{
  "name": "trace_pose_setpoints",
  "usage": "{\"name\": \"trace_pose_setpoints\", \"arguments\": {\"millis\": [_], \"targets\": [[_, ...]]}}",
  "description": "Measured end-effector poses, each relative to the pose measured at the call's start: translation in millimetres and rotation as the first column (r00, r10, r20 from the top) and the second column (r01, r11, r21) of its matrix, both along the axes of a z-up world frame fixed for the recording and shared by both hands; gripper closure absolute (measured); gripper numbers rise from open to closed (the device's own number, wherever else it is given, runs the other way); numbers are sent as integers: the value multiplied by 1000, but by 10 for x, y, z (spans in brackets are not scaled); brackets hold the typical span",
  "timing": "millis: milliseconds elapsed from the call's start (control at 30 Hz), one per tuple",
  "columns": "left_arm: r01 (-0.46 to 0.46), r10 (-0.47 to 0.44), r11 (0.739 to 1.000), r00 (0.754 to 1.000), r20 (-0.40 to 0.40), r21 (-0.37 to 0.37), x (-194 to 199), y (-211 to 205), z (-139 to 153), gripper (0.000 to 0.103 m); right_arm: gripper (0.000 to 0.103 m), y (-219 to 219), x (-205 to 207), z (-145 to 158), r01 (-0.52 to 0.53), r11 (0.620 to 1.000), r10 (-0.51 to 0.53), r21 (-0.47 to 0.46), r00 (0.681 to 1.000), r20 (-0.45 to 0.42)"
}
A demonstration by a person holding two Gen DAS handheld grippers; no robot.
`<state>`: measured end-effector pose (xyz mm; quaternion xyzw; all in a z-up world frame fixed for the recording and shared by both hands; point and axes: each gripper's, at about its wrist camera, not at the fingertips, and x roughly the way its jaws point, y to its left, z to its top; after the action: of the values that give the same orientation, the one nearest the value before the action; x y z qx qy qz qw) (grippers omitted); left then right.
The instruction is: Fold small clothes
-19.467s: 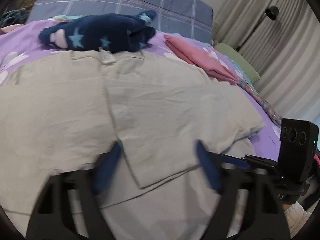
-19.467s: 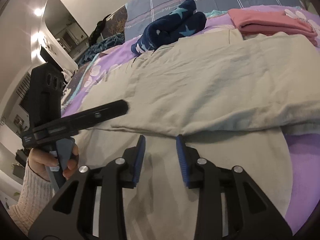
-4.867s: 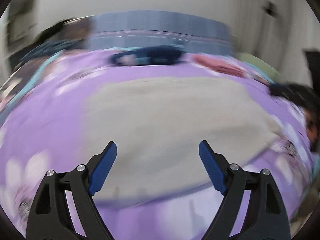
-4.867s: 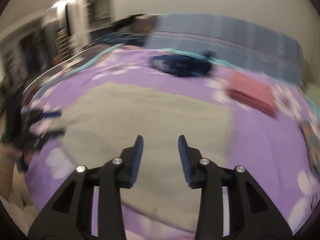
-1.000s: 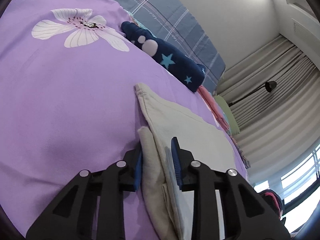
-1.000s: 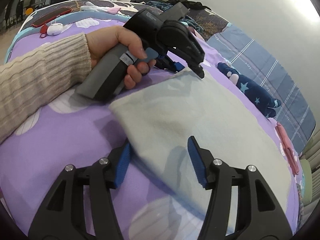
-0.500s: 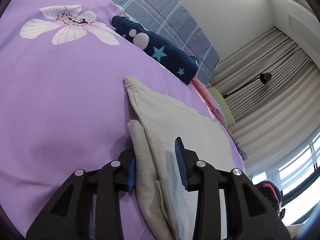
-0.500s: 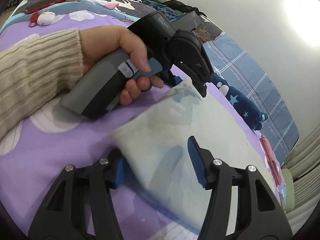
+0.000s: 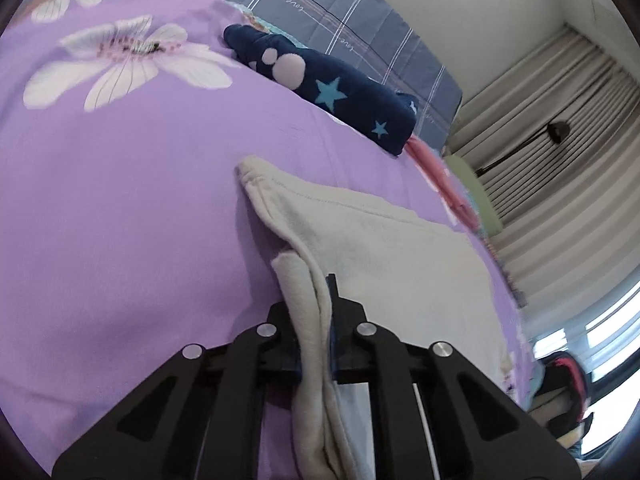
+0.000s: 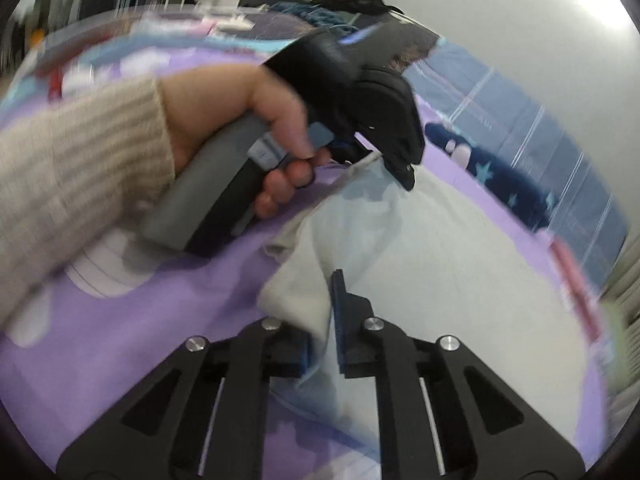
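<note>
Beige garment (image 9: 384, 248) lies part-folded on the purple floral bed sheet (image 9: 120, 200), near edge bunched into both tools. Left hand-held gripper (image 9: 316, 312): jaws closing, pads already pinching the stacked layers at the edge. Right hand-held gripper (image 10: 326, 312): jaws closing too, cloth edge between the pads and apparently gripped; that view is motion-blurred, so the depth of the bite is unclear.

Step in hand looks like: lift this edge and carry it over for the next fold.

- Confirm all layers are in each pinch before lifting; a lower layer sticks out at the left grip.
- Raise both ends together and keep the edge taut between the 2 grippers.
- Lay it toward the far edge, short of the navy star-print item (image 9: 336, 96) and pink folded cloth (image 9: 440, 176).
</note>
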<state>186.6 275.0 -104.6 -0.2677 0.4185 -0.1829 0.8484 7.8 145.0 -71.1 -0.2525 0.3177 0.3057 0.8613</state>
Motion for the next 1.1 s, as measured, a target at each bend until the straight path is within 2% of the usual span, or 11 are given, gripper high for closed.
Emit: {"name": "trace_pose_setpoints", "arguments": {"millis": [67,300,500,600,700,800,1100], "targets": [[8,-8,999,1000,3,41,24,-88,115,95,97,-138,53,81,26,998,-25,52,999,-33],[31,-34,996,999,38,82,120,-466,508,95,98,-734,188,426,120,971,-110,208,992,-57],[45,-49,994,998,36,103,272,-966,717,95,98,-1494,320,627,237,899,-220,367,971,-88],[69,-74,986,997,30,151,379,-1301,794,94,98,-1866,401,612,287,861,-255,420,958,-131],[111,-118,972,993,20,209,479,-1714,840,94,98,-2273,437,560,339,817,-288,467,941,-180],[154,-171,942,985,34,298,546,-2231,884,94,98,-2618,466,520,389,776,-329,496,921,-208],[251,-294,875,955,41,414,679,-3443,908,94,99,-3645,499,325,539,653,-438,532,842,-315]]}}
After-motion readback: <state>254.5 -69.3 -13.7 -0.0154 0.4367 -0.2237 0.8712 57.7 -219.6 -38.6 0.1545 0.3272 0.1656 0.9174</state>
